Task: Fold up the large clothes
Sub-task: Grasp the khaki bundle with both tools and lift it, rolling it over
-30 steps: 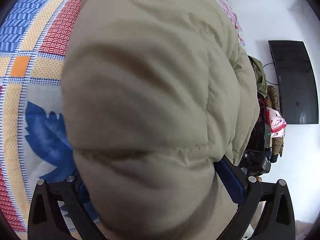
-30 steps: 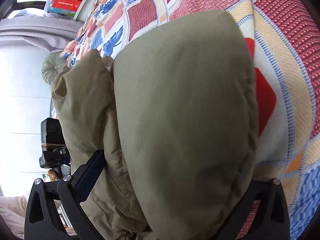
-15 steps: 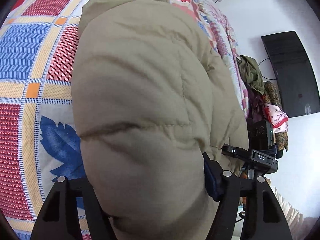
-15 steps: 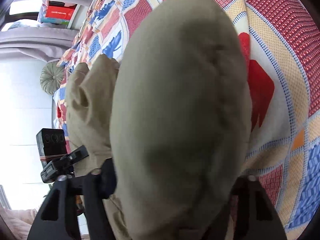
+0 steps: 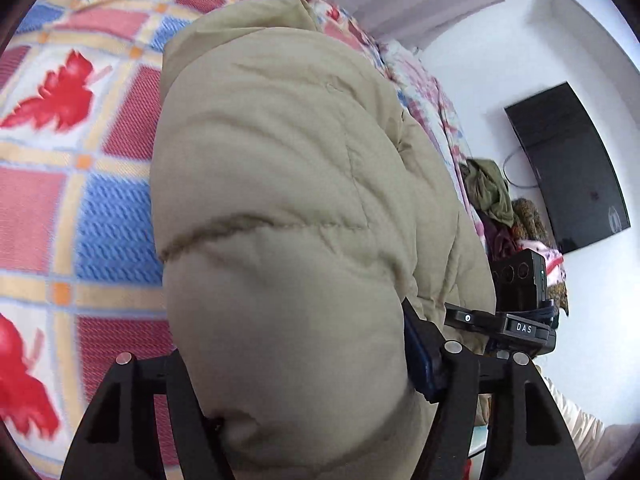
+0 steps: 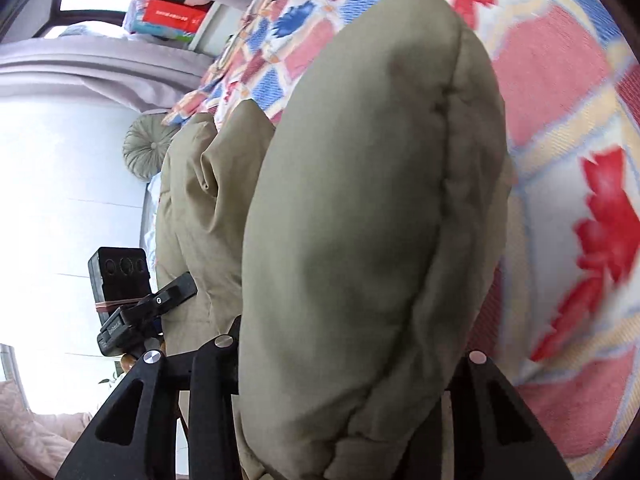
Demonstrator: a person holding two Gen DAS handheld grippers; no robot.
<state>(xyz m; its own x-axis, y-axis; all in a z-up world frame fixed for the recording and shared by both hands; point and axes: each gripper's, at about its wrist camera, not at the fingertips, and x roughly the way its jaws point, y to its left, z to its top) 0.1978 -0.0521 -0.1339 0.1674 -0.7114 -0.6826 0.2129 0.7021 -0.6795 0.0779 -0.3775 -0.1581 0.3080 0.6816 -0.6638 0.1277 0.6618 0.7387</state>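
The biggest risk I see is the puffy khaki jacket (image 5: pixel 280 208) slipping out of one grip while the other holds, which would twist the fold and dump one side onto the patterned bedspread (image 5: pixel 60 200). The padding is slick and springy, so a bite taken on a thick roll can squeeze out if I pull too fast. My two hands also need to travel together; if one leads, the edge I carry will land crooked. The loose part of the jacket hanging beside my right tongs (image 6: pixel 352 364) could tuck under and leave a lump inside the fold.

My left tongs (image 5: pixel 308 368) are clamped at a medium width on a fat bulge of the jacket, which fills the gap between the fingers, the blue pad on the right finger pressing into the fabric. My right tongs have just been closing and now pinch another thick roll of the same jacket at a narrower width, with the padding bulging out above the fingers.

The jacket is on the bed, its near edge raised in both tongs, the rest trailing away over the bedspread. In each view I can see the other hand's device beside the jacket.
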